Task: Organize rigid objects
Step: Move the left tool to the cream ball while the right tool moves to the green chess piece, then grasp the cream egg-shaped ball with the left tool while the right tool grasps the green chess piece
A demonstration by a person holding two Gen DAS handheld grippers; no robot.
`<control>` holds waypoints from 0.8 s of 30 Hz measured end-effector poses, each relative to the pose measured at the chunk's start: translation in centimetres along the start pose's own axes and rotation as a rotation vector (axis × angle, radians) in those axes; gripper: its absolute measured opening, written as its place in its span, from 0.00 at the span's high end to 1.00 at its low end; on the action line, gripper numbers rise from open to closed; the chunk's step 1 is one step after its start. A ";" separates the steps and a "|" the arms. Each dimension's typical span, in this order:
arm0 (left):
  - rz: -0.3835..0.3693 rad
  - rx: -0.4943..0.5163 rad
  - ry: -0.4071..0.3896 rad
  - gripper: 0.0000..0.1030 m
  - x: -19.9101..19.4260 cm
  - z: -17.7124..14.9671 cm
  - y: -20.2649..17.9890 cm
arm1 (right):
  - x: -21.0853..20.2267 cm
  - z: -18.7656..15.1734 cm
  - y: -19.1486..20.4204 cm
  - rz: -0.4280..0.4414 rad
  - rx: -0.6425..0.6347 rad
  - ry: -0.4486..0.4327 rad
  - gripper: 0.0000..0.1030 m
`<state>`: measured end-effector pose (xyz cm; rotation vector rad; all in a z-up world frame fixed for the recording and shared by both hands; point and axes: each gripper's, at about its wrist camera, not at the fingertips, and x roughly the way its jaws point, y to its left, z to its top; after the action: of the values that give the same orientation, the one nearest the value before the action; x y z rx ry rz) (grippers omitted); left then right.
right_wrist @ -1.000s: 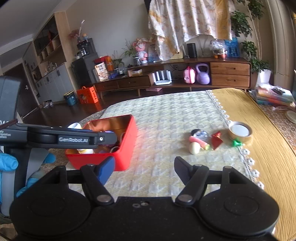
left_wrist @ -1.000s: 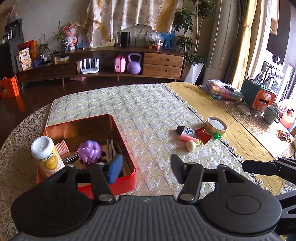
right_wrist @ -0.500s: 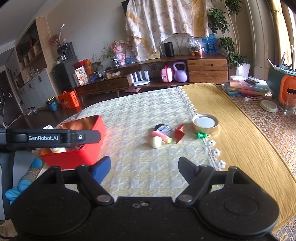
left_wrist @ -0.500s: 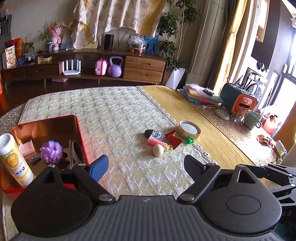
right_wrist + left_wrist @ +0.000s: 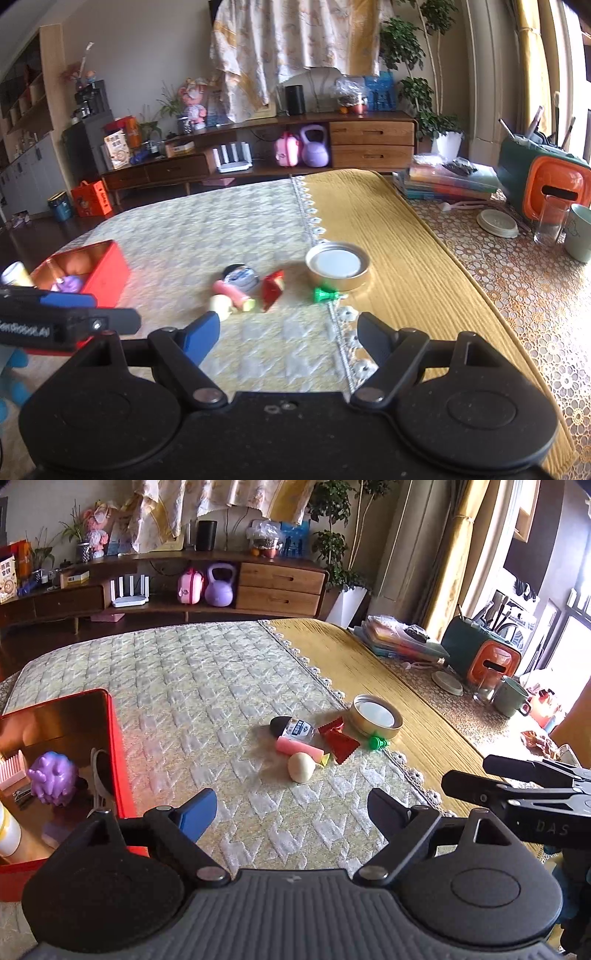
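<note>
A red tin box (image 5: 114, 746) (image 5: 110, 271) sits at the left on the quilted cloth and holds a purple spiky toy (image 5: 53, 778), a white bottle (image 5: 7, 834) and a pink comb (image 5: 13, 770). A loose cluster lies mid-table: a cream ball (image 5: 301, 767) (image 5: 219, 304), a pink stick (image 5: 297, 746), a black-capped bottle (image 5: 291, 728), a red packet (image 5: 338, 740) (image 5: 272, 290), a green piece (image 5: 377, 743) (image 5: 325, 295) and a round tin lid (image 5: 376, 717) (image 5: 338, 266). My left gripper (image 5: 291, 812) and my right gripper (image 5: 284, 334) are both open and empty, short of the cluster.
At the right stand books (image 5: 447, 181), a green and orange case (image 5: 543, 184), a glass (image 5: 552, 221), a mug (image 5: 580, 236) and a white lid (image 5: 496, 223). The yellow runner (image 5: 406, 258) borders the quilted cloth. A sideboard (image 5: 184, 587) lies beyond the table.
Both grippers have swung right, away from the red box and toward the loose cluster, which now lies nearer the middle of both views. Both have stayed open.
</note>
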<state>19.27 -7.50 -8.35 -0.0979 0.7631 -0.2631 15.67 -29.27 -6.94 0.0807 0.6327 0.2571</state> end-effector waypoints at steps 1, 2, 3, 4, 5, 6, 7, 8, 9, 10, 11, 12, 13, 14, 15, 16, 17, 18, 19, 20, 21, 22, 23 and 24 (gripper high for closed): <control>-0.008 0.002 0.010 0.14 0.6 0.1 -0.1 | 0.6 0.1 -0.3 -0.005 0.006 0.004 0.21; -0.012 0.003 0.016 0.14 1.0 0.2 -0.2 | 1.2 0.2 -0.7 -0.006 0.011 0.010 0.21; -0.016 0.011 0.023 0.14 1.5 0.3 -0.4 | 1.8 0.2 -1.0 -0.007 0.015 0.015 0.22; -0.010 0.025 0.031 0.14 2.0 0.4 -0.6 | 2.3 0.3 -1.2 -0.014 0.018 0.019 0.22; 0.002 0.036 0.035 0.14 2.5 0.5 -0.8 | 3.0 0.4 -1.4 -0.020 0.022 0.025 0.22; 0.007 0.041 0.031 0.14 3.0 0.5 -0.9 | 3.5 0.5 -1.6 -0.021 0.025 0.031 0.23; 0.001 0.037 0.031 0.14 3.4 0.6 -0.8 | 4.0 0.5 -1.7 -0.023 0.027 0.036 0.23; -0.009 0.029 0.034 0.14 3.9 0.6 -0.6 | 4.6 0.6 -1.7 -0.025 0.027 0.043 0.24; -0.016 0.021 0.035 0.14 4.4 0.7 -0.5 | 5.0 0.6 -1.8 -0.026 0.025 0.048 0.24; -0.013 0.018 0.034 0.14 4.8 0.7 -0.4 | 5.5 0.7 -1.8 -0.028 0.022 0.052 0.24; -0.003 0.019 0.034 0.14 5.3 0.8 -0.4 | 6.0 0.8 -1.9 -0.031 0.020 0.057 0.25; 0.004 0.024 0.031 0.14 5.7 0.9 -0.3 | 6.5 0.8 -1.9 -0.032 0.018 0.063 0.27; 0.012 0.030 0.028 0.14 6.2 0.9 -0.3 | 6.9 0.9 -2.0 -0.031 0.014 0.070 0.28; 0.029 0.038 0.027 0.14 6.6 0.9 -0.3 | 7.5 1.0 -2.0 -0.029 0.008 0.078 0.30; 0.048 0.045 0.025 0.14 7.1 1.0 -0.4 | 7.9 1.0 -1.9 -0.030 0.001 0.083 0.31; 0.057 0.051 0.024 0.14 7.6 1.0 -0.4 | 8.3 1.0 -1.9 -0.031 -0.004 0.088 0.31; 0.059 0.055 0.024 0.14 8.0 1.1 -0.5 | 8.8 1.0 -1.9 -0.034 -0.009 0.094 0.32; 0.059 0.058 0.023 0.14 8.5 1.2 -0.5 | 9.2 1.0 -2.0 -0.036 -0.012 0.099 0.33; 0.064 0.062 0.021 0.14 8.8 1.2 -0.5 | 9.5 1.0 -2.0 -0.038 -0.013 0.102 0.34; 0.070 0.068 0.017 0.14 9.0 1.2 -0.6 | 9.9 1.0 -2.0 -0.040 -0.016 0.106 0.37; 0.072 0.079 0.014 0.14 9.3 1.2 -0.8 | 10.3 1.0 -2.0 -0.044 -0.019 0.108 0.39; 0.073 0.094 0.012 0.14 9.6 1.1 -1.0 | 10.6 1.0 -2.1 -0.048 -0.020 0.111 0.40; 0.073 0.103 0.011 0.14 9.8 1.1 -1.1 | 10.9 0.9 -2.1 -0.051 -0.018 0.114 0.42; 0.068 0.109 0.012 0.14 10.0 1.1 -1.2 | 11.3 0.9 -2.2 -0.053 -0.016 0.119 0.44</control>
<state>26.76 -11.39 -14.06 0.0326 0.7613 -0.2398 25.45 -28.42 -12.98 0.0337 0.7499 0.2170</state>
